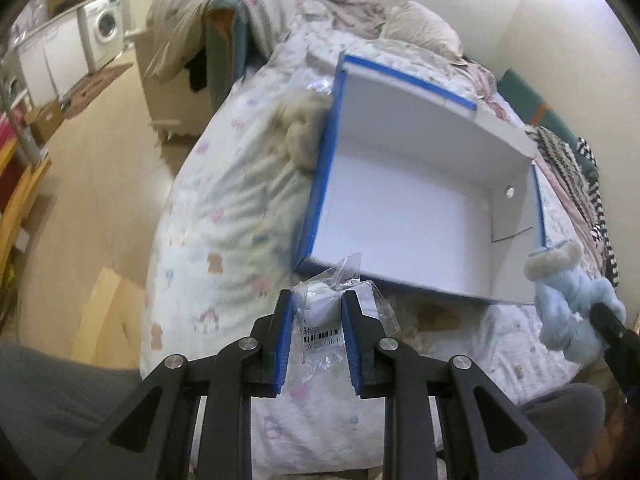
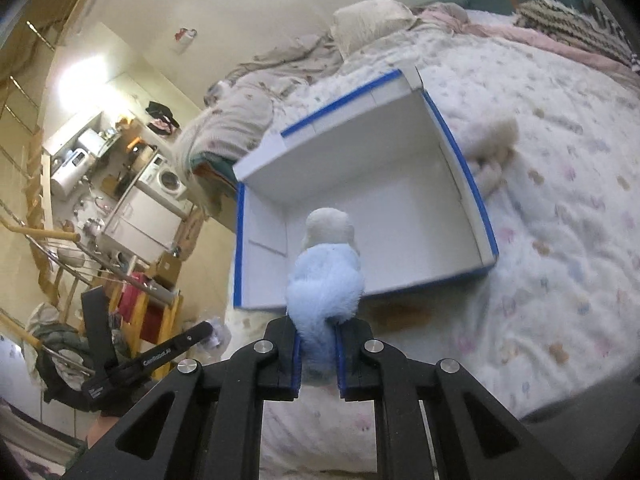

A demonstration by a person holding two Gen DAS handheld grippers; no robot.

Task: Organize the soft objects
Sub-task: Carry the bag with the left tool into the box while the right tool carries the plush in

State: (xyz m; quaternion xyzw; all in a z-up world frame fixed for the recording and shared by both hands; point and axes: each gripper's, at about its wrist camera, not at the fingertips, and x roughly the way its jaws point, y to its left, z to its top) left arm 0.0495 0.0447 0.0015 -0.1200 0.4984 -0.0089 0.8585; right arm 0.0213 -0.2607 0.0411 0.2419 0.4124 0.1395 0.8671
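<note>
Both grippers are loaded. Left gripper [image 1: 316,300] is clenched on a clear plastic bag [image 1: 326,312] with something white and soft inside and a barcode label on it; right gripper [image 2: 317,330] is clenched on a pale blue plush toy [image 2: 326,280] with a white fluffy end.

An open box [image 1: 404,216], white inside with blue edges, lies on the bed [image 1: 224,208], ahead of and below both grippers. Nothing is in it yet. In the left wrist view the bag sits just short of the near rim, close to the near left corner. In the right wrist view the toy hangs over the near rim, its white end already above the box floor, its long axis running straight away from the gripper toward the far wall. By this reading the right hand is nearer a drop, and the likely step is carrying both items over the box and letting go.

Counted: two grippers, one box, one bag, one blue toy. One more soft thing, a cream fluffy object [image 1: 300,128], lies on the bed touching the outside of a long box wall.
</note>
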